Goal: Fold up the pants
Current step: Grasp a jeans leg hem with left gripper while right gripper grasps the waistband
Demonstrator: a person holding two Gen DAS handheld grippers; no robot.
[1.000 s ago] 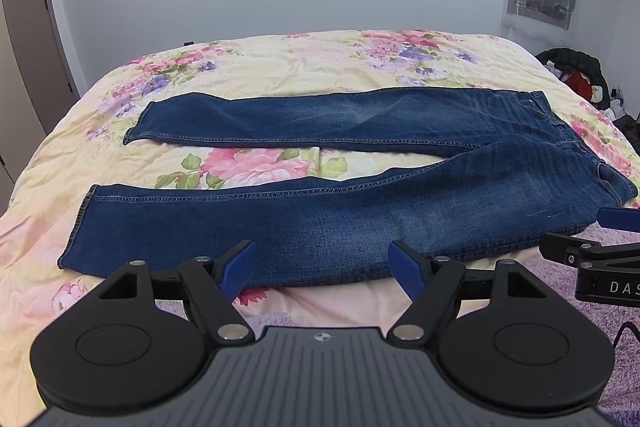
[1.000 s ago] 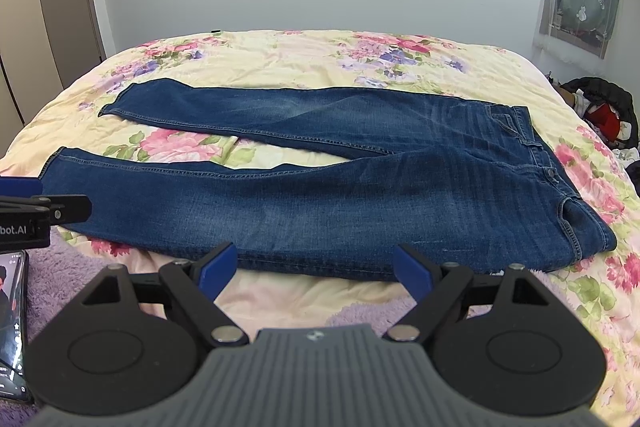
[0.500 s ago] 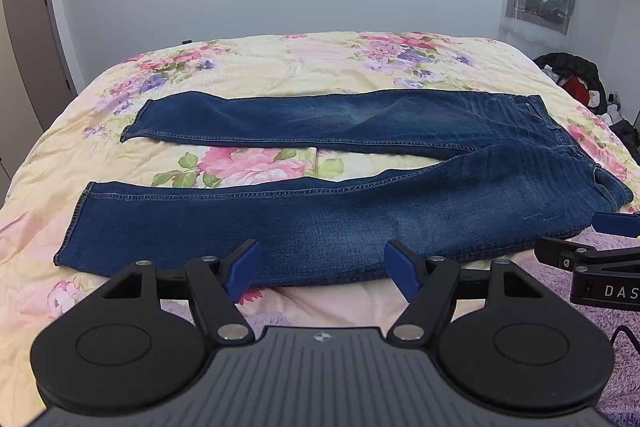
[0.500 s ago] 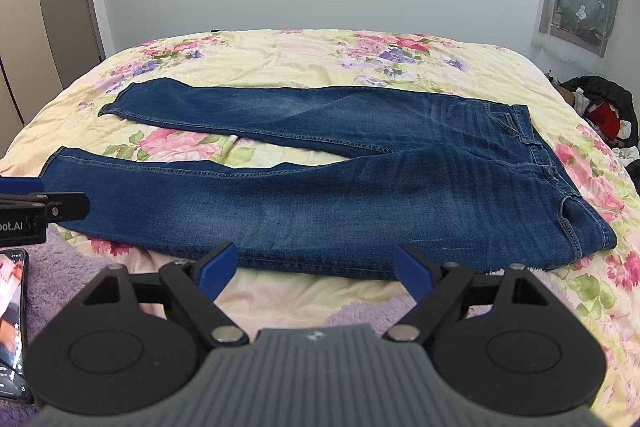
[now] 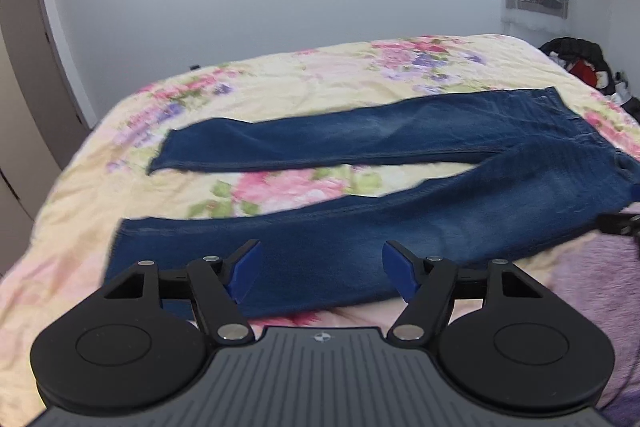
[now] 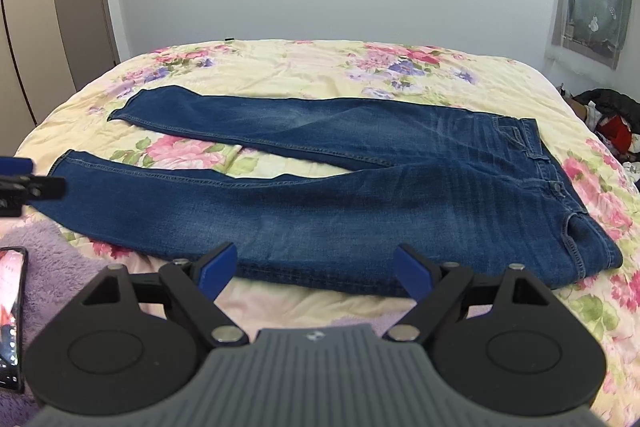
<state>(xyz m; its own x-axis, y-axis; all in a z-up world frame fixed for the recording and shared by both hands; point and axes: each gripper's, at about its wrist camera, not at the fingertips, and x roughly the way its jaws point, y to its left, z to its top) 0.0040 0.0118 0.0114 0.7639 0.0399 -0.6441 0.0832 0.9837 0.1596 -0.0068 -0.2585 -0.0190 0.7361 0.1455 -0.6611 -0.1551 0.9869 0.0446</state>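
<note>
Up front in the left wrist view, the left gripper (image 5: 320,273) had its blue-padded jaws wide, just narrowing a little with nothing between them, above the near leg of the dark blue denim pants (image 5: 400,227), which lay flat and unfolded with legs spread in a V on the cream floral bedspread (image 5: 304,75). Across in the right wrist view, the right gripper (image 6: 316,273) likewise stood wide and empty by the pants' (image 6: 360,203) near edge, waistband to the right, with a lit phone (image 6: 10,311) on a purple fuzzy blanket (image 6: 52,267) at the left.
</note>
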